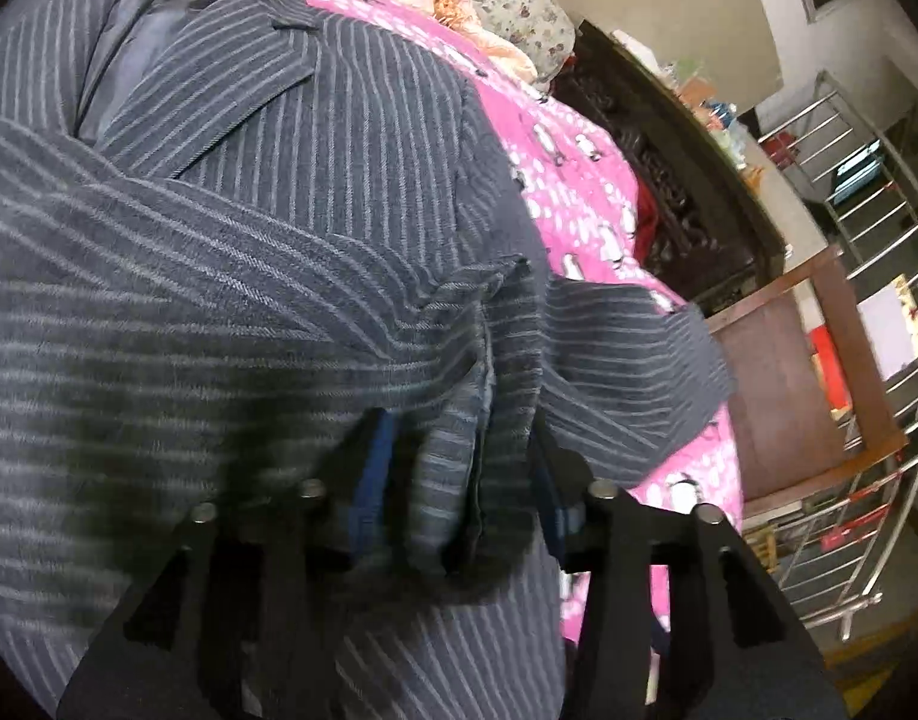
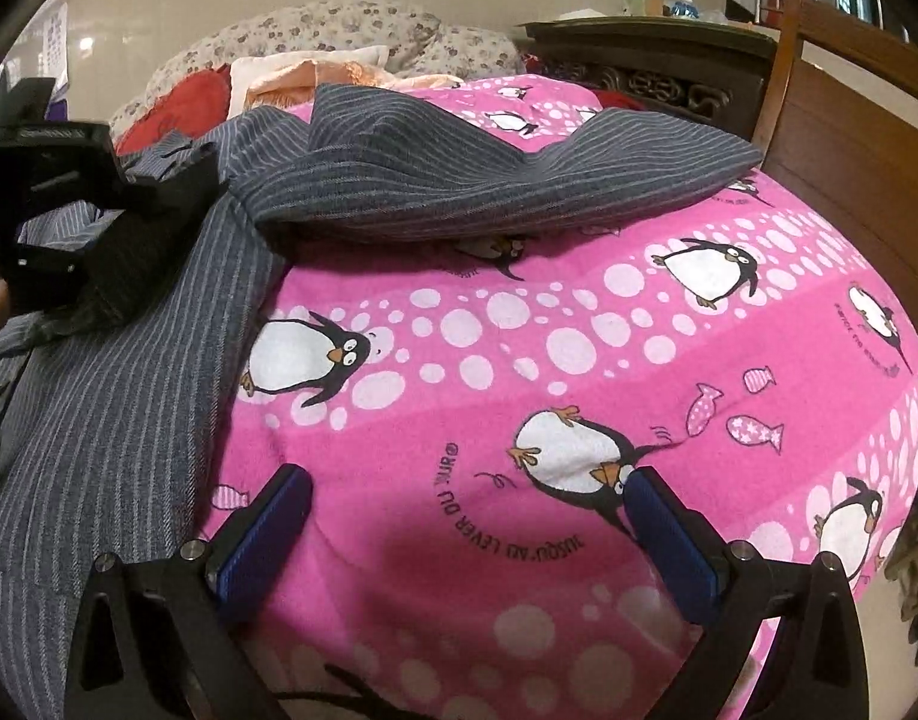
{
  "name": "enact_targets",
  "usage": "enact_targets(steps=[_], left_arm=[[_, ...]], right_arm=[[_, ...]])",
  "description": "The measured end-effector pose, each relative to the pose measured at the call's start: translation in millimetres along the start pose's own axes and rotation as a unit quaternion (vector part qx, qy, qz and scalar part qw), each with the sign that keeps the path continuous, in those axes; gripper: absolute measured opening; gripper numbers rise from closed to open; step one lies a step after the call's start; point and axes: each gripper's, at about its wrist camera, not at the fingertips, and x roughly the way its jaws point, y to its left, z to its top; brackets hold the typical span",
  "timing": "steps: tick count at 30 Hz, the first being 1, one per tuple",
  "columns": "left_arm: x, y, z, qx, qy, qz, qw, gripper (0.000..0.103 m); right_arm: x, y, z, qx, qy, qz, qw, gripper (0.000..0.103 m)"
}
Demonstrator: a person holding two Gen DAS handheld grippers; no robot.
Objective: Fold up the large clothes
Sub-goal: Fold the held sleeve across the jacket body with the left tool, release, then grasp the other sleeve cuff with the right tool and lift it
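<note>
Between the left claw point(image 1: 459, 480) fingers, striped jacket point(image 1: 249, 228) fabric.

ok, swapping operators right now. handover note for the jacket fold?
Left gripper: shut on a bunched fold of the striped jacket, near the sleeve seam, fabric raised off the bed.
Right gripper: open, empty, above the pink penguin sheet, beside the jacket's edge.
Jacket lies front-up on the bed, lapels showing; one sleeve stretches out across the sheet.
Done: one fold seems under way, nothing finished.
Left: bring the outstretched sleeve in, fold the body, flatten.
</note>
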Motion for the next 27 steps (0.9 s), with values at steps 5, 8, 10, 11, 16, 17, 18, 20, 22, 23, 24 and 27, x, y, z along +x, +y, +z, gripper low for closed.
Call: enact_targets(steps=[5, 8, 10, 11, 16, 17, 18, 20, 22, 23, 24, 27], left_arm=[[-56, 7, 9, -0.006, -0.039, -0.020, 0.9990, 0.046], [-106, 32, 23, 0.005, -0.094, 0.029, 0.9952, 0.046], [-139, 65, 35, -0.002, -0.133, 0.113, 0.9847, 0.046], [-151, 82, 39, -0.011, -0.144, 0.147, 0.9785, 0.046], [-158, 180, 44, -0.068, -0.095, 0.280, 0.9528, 0.031], [-159, 183, 40, -0.060, -0.101, 0.280, 0.9527, 0.031], [-161, 179, 38, -0.046, -0.106, 0.280, 0.9529, 0.031], [-162, 170, 36, -0.038, -0.101, 0.278, 0.9545, 0.031], [-172, 158, 30, -0.033, -0.116, 0.257, 0.9589, 0.032], [-178, 154, 25, -0.029, -0.124, 0.254, 0.9586, 0.033], [-181, 148, 18, -0.020, -0.133, 0.257, 0.9571, 0.037], [-187, 134, -4, 0.018, -0.154, 0.277, 0.9482, 0.044]], right_arm=[[-2, 1, -1, -0.002, -0.001, -0.002, 1.000, 0.103], [-2, 1, -1, -0.001, 0.002, 0.000, 1.000, 0.103], [-2, 0, 0, -0.001, 0.002, 0.000, 1.000, 0.103], [-3, 0, 0, -0.001, 0.002, 0.000, 1.000, 0.103], [-3, 1, -2, 0.000, -0.003, -0.004, 1.000, 0.103], [-3, 1, -2, -0.001, -0.003, -0.005, 1.000, 0.103], [-3, 2, -2, -0.002, -0.003, -0.006, 1.000, 0.103], [-4, 3, -2, -0.004, -0.004, -0.007, 1.000, 0.103], [-4, 3, -2, -0.004, -0.002, -0.007, 1.000, 0.103], [-5, 4, -1, -0.005, 0.001, -0.007, 1.000, 0.103], [-6, 5, 0, -0.007, 0.010, -0.006, 1.000, 0.103], [-9, -2, 14, -0.021, 0.049, 0.017, 0.998, 0.099]])
